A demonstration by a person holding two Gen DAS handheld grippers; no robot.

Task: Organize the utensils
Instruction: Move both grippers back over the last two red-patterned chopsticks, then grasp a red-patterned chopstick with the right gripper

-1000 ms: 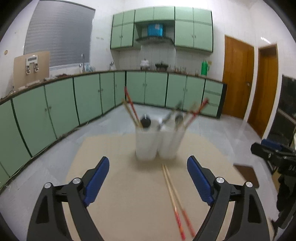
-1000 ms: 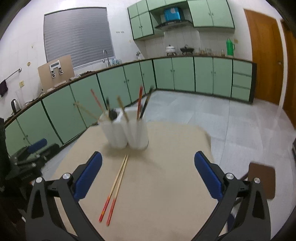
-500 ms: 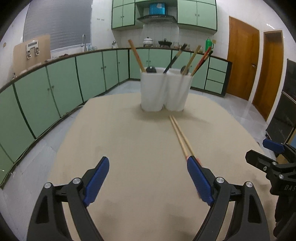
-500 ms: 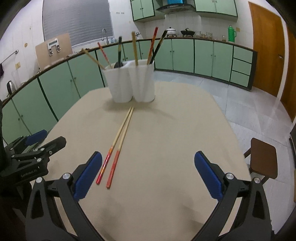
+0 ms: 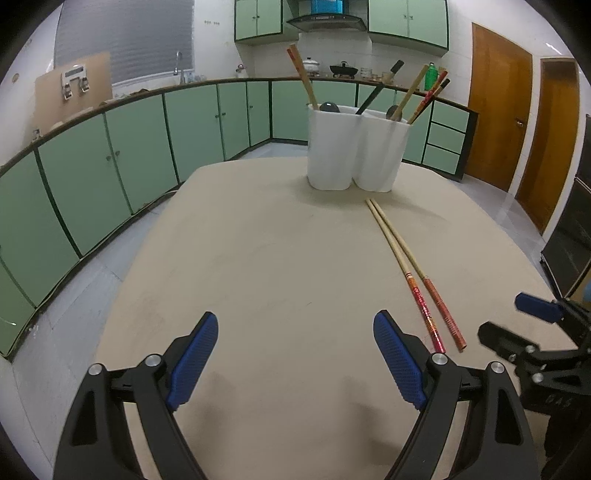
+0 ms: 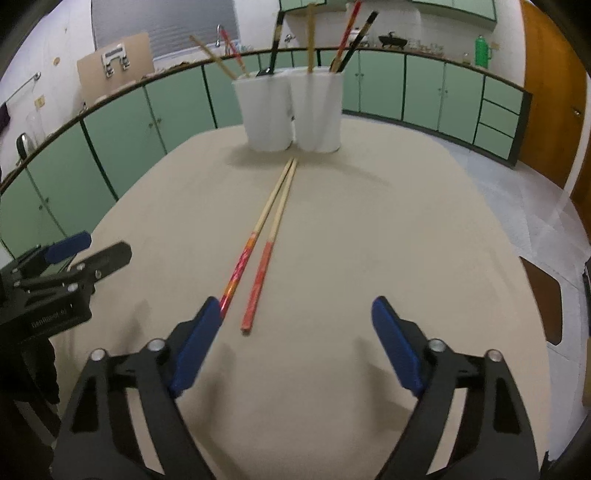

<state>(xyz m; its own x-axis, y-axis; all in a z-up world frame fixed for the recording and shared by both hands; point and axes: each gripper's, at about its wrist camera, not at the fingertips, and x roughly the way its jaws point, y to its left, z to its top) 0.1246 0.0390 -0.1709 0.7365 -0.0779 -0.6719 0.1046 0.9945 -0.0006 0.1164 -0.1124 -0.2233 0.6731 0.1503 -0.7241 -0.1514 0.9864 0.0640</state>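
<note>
Beige table (image 6: 369, 240), green cabinets behind. Two chopsticks (image 6: 275, 214) lie loose before white holder (image 6: 291, 110). Right gripper (image 6: 291, 343) and left gripper (image 5: 295, 354) both agape, empty. I judge pickup pending: right must straddle the red ends.

We see a beige bench (image 5: 266, 258) ringed by pale green base cabinets (image 5: 122, 155) under a dark countertop, with matching wall cabinets (image 5: 406, 16) and a range hood (image 5: 327, 23) above. A white pot (image 5: 311, 65), a black wok (image 5: 343, 69) and a green flask (image 6: 482, 50) stand on that countertop. Grey blinds (image 5: 125, 38) cover the window, two brown doors (image 5: 498, 103) close the right wall, and a brown stool (image 6: 541, 295) stands on the grey tiled floor
</note>
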